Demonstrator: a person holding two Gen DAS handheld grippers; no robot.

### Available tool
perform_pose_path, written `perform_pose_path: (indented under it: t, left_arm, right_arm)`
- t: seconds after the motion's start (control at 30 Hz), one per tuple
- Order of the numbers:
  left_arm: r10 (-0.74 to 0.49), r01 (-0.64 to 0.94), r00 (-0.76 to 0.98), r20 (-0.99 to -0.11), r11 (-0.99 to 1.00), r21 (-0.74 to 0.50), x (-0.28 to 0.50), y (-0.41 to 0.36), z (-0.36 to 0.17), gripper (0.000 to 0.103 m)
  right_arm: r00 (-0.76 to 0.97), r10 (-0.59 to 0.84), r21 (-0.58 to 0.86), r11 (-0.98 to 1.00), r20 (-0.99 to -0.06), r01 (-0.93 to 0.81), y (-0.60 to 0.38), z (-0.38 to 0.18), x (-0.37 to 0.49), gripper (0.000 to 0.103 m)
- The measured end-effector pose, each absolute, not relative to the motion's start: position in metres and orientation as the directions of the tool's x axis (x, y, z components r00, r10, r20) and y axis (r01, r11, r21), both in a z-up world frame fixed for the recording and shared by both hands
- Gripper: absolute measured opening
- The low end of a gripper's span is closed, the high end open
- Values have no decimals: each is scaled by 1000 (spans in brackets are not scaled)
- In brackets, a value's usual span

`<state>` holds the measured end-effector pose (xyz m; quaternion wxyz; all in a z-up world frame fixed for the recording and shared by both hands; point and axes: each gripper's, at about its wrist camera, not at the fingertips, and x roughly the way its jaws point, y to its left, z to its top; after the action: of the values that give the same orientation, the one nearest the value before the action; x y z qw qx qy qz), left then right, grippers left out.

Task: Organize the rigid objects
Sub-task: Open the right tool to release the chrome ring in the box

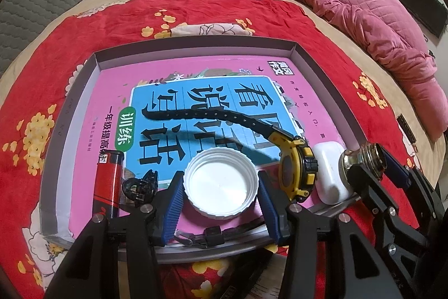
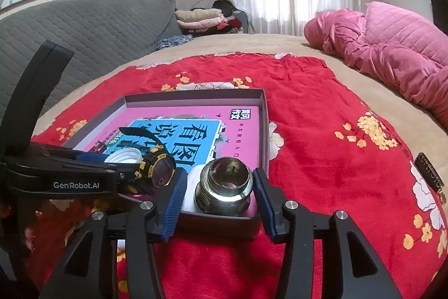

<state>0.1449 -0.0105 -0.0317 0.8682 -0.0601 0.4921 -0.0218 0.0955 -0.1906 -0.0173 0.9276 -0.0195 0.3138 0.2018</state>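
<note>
Both tongs straddle items: left [image 1: 221,208] cap [image 1: 221,184], right [image 2: 221,203] fitting [image 2: 224,185].

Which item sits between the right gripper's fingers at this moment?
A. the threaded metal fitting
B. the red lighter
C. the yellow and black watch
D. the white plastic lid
A: in the right wrist view the metal fitting sits between the blue pads of the right gripper, at the near corner of the box; the white lid lies between the left gripper's fingers.

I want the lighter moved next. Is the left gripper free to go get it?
Probably not yet: the left gripper is closed around the white cap, though the red lighter lies uncovered just left.
</note>
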Motion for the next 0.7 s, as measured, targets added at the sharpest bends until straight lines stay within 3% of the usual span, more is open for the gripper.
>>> perform_pose_path:
  t: [0.37, 0.7]
  left_arm:
    - [-97, -22, 515, -852, 992, -126, 145, -11, -32, 50]
    - [-110, -17, 514, -850, 990, -139, 144, -12, -32, 50]
  right_arm:
    - [735, 347, 81, 925, -583, -372, -193, -15, 96, 66]
    - [738, 338, 97, 932, -584, -350, -200, -15, 98, 66]
